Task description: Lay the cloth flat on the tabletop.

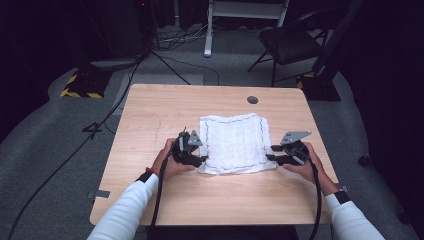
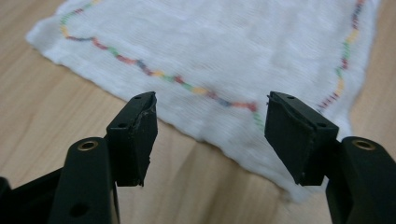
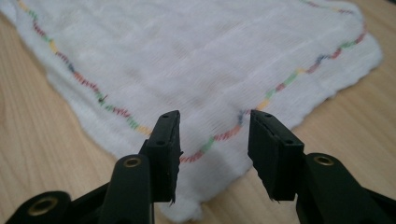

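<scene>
At the cloth's (image 1: 234, 144) near corners, both grippers wait with jaws apart.
Cloth lies flat mid-table (image 1: 150, 110); left gripper (image 1: 196, 159) and right gripper (image 1: 272, 153) may pinch only its thin edge, or snag wood, and slip.

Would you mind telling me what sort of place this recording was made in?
Probably a lab or studio set up for recording: a lone wooden table on grey carpet, cables trailing across the floor, a folding chair behind, and dark surroundings. A white cloth lies on the table.
</scene>
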Tool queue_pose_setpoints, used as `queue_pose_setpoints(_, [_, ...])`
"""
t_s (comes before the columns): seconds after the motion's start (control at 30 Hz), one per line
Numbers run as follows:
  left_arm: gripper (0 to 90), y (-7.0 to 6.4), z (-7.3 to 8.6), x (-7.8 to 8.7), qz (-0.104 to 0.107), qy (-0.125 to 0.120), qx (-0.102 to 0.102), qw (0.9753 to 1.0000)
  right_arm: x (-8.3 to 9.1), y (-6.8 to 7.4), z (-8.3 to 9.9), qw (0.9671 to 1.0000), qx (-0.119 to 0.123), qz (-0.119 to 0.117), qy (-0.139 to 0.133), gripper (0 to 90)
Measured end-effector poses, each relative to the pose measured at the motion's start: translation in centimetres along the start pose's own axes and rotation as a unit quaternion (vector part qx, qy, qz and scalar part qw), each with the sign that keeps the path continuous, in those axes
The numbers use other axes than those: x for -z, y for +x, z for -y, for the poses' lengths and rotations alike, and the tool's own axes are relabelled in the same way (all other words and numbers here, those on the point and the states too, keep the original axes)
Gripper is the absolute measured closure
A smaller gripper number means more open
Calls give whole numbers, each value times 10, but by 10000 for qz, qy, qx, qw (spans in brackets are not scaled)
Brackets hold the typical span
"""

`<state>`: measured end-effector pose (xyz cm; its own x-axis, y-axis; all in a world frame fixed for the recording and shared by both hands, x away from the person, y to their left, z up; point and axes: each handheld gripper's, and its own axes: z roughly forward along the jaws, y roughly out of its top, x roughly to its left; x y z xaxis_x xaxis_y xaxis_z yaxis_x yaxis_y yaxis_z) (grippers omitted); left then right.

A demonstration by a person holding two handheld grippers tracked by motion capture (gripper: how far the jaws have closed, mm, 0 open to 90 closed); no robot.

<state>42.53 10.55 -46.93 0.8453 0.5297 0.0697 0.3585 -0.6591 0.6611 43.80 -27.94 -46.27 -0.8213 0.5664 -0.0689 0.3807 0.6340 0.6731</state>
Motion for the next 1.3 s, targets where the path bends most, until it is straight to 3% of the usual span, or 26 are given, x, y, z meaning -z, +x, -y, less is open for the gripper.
queue_pose_setpoints(0.13, [444,-10,7,0,291,76,-146,9994,-5,9,7,9998,53,-120,163,543])
queue_pose_setpoints(0.2, [576,-13,11,0,490,98,-291,9983,-9,11,11,9995,60,-168,243,548])
queue_pose_setpoints(0.3, [656,-17,15,-4,581,266,-425,9971,-12,11,17,9993,-26,-249,284,578])
queue_pose_setpoints(0.53, [868,-15,18,-4,842,330,-363,9952,-7,13,22,9984,-31,-486,302,808])
queue_pose_setpoints(0.63, [876,-15,20,-3,936,310,-281,9947,-3,17,25,9985,-76,-444,326,811])
queue_pose_setpoints(0.8, [876,-23,25,3,1039,355,-317,9935,2,26,29,9988,-72,-327,358,800])
queue_pose_setpoints(1.13, [875,-35,37,15,1150,349,-290,9923,16,42,43,9988,-99,-352,315,756])
queue_pose_setpoints(1.3, [841,-44,41,20,1080,357,-338,9929,21,48,49,9988,-115,-379,295,725])
